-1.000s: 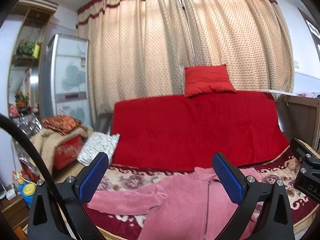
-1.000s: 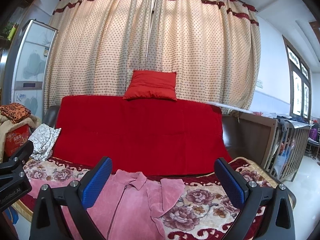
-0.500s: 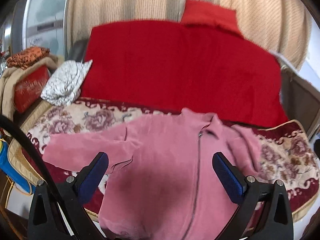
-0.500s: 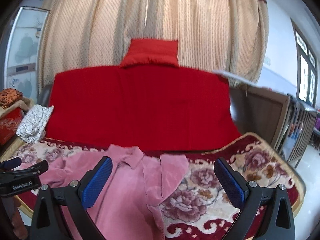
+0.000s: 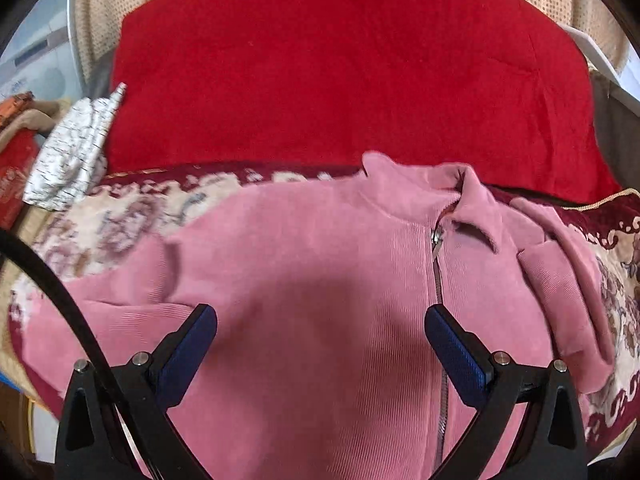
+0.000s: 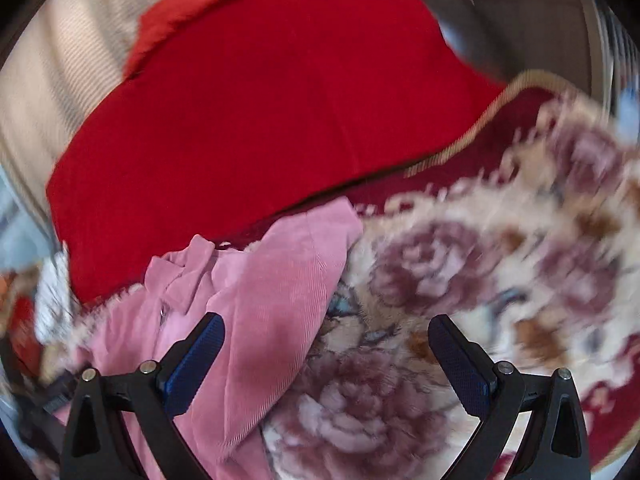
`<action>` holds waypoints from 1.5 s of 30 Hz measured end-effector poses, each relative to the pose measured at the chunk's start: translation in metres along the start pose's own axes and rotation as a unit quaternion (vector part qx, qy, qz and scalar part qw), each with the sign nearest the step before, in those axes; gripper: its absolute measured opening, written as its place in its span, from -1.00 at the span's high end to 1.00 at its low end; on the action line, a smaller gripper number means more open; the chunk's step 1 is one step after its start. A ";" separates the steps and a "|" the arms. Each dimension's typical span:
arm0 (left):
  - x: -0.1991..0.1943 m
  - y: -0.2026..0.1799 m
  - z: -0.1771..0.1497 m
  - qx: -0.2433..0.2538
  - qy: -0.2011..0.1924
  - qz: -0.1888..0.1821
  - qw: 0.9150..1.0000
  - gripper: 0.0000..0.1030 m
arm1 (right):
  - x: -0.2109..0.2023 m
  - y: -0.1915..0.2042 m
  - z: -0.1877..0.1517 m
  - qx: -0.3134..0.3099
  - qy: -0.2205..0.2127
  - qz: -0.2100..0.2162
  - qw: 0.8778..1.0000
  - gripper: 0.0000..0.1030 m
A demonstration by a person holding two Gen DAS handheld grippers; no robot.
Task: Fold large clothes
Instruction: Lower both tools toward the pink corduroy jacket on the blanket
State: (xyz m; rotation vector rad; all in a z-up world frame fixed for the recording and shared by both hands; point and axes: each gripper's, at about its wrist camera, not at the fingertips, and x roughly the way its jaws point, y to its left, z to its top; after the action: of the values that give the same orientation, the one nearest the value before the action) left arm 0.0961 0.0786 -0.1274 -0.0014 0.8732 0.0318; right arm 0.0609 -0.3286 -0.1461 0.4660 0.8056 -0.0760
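left wrist view showed the left gripper (image 5: 320, 344) wide open and empty over the pink jacket (image 5: 320, 280), spread flat for folding, the right gripper (image 6: 326, 346) likewise agape.

Jacket (image 5: 320, 280) lies on blanket (image 6: 460, 280), before backrest cover (image 5: 340, 80).

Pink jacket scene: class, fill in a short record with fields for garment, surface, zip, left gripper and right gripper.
garment: pink jacket, spread front up
surface: flowered blanket on a sofa with a red cover
zip: zip closed nearly to the collar
left gripper: left gripper open above the chest
right gripper: right gripper open over the folded-in sleeve's edge
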 end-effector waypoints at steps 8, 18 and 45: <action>0.030 0.011 0.010 -0.021 0.028 0.015 0.999 -1.00 | 0.085 0.000 0.009 0.077 0.078 0.058 0.992 -0.99; 0.029 0.013 0.013 -0.004 -0.005 0.014 1.000 -1.00 | 0.110 0.030 0.010 0.074 0.045 0.083 0.993 0.36; 0.024 -0.003 0.054 -0.026 -0.032 -0.278 0.960 -0.99 | 0.056 0.073 -0.013 0.010 0.034 0.260 0.965 -0.73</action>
State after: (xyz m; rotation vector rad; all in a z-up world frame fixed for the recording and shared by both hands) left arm 0.1528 0.0767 -0.1113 -0.2937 0.7830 -0.4693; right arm 0.1087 -0.2514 -0.1659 0.6891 0.7278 0.4222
